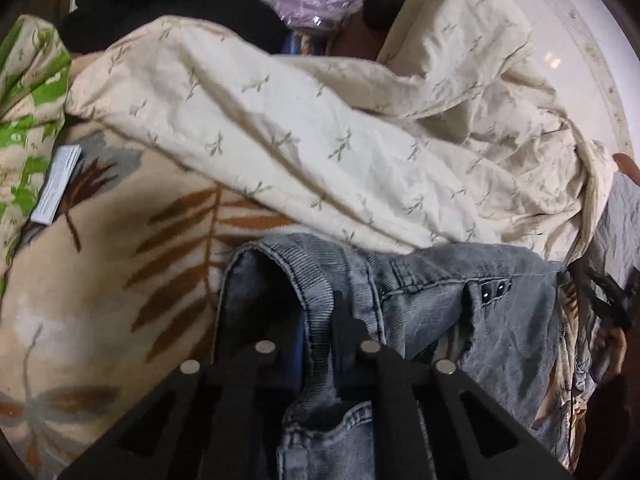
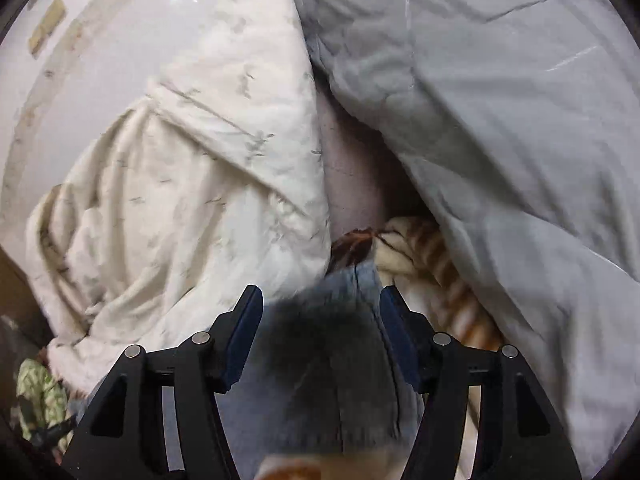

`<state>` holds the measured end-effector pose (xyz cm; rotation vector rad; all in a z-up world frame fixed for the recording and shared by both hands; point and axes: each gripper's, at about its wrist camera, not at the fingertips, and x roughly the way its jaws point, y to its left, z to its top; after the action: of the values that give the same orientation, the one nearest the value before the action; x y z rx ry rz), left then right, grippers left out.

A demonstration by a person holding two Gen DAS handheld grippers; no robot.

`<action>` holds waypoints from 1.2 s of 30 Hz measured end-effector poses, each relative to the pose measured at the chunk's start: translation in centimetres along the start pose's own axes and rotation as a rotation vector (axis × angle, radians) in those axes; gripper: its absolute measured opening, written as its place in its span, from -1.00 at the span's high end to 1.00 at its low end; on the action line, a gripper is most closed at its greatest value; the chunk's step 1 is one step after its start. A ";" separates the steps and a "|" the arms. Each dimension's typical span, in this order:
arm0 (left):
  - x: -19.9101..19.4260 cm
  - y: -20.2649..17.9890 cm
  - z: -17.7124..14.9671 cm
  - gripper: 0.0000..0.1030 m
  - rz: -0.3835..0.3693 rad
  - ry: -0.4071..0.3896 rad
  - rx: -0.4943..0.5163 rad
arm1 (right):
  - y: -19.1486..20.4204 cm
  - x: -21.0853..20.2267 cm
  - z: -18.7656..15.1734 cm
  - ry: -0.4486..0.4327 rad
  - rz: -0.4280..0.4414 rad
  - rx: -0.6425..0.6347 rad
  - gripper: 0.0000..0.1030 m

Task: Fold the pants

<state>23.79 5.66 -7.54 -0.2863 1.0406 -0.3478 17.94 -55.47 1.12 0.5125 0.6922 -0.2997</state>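
Note:
Grey-blue jeans (image 1: 460, 312) lie on a cream blanket with brown leaves (image 1: 100, 280), waistband toward the camera. My left gripper (image 1: 308, 312) is shut on the jeans' waistband, denim pinched between its black fingers. In the right wrist view the jeans (image 2: 320, 360) lie blurred between the wide-apart blue-padded fingers of my right gripper (image 2: 320, 300), which is open. The right gripper also shows at the far right edge of the left wrist view (image 1: 612, 300).
A crumpled cream duvet with a sprig print (image 1: 320, 120) is heaped behind the jeans. A grey quilt (image 2: 500, 140) lies to the right. Black clothing (image 1: 180, 4) and a green-patterned cloth (image 1: 32, 100) are at the back left. A white paper slip (image 1: 58, 184) lies on the blanket.

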 end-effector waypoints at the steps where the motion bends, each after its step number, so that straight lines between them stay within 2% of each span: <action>1: -0.2 0.1 0.1 0.80 -0.008 -0.006 0.000 | 0.0 1.1 0.3 0.001 -0.034 -0.006 -0.17; 6: -0.6 0.2 0.5 0.80 -0.014 -0.015 0.017 | -0.8 5.0 -0.2 0.024 -0.078 0.007 -0.13; 8: -0.8 0.1 0.7 0.81 -0.008 -0.025 0.024 | -0.7 5.8 -0.8 0.062 -0.075 -0.016 0.43; 9: -1.0 0.2 0.8 0.81 -0.010 -0.030 0.024 | -0.4 5.8 -1.3 0.067 -0.106 -0.043 0.66; 11: -1.6 0.0 1.0 0.81 -0.012 -0.048 0.026 | 0.1 4.9 -1.9 0.044 -0.101 -0.065 0.76; 17: -5.2 -1.4 0.9 0.81 -0.031 -0.096 0.047 | 0.3 -2.4 -2.9 -0.069 -0.053 -0.050 0.79; 23: -12.1 -2.8 -0.1 0.85 -0.075 -0.158 0.095 | -1.8 -11.2 -2.8 -0.137 0.031 0.012 0.79; 26: -15.5 -3.1 -1.9 0.85 -0.083 -0.172 0.128 | -2.8 -15.9 -4.5 -0.142 0.044 0.018 0.79; 29: -18.5 -2.7 -4.7 0.85 -0.098 -0.175 0.131 | -4.2 -19.3 -7.3 -0.141 0.054 0.022 0.79; 32: -21.3 -1.7 -8.6 0.88 -0.098 -0.190 0.131 | -6.8 -23.1 -11.9 -0.131 0.061 0.049 0.79; 36: -23.4 0.9 -14.0 0.88 -0.088 -0.166 0.108 | -9.7 -25.6 -18.1 -0.049 0.057 0.057 0.79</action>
<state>0.88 15.15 3.87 -0.2594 0.8452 -0.4505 -14.57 -51.37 3.14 0.5767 0.6218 -0.2785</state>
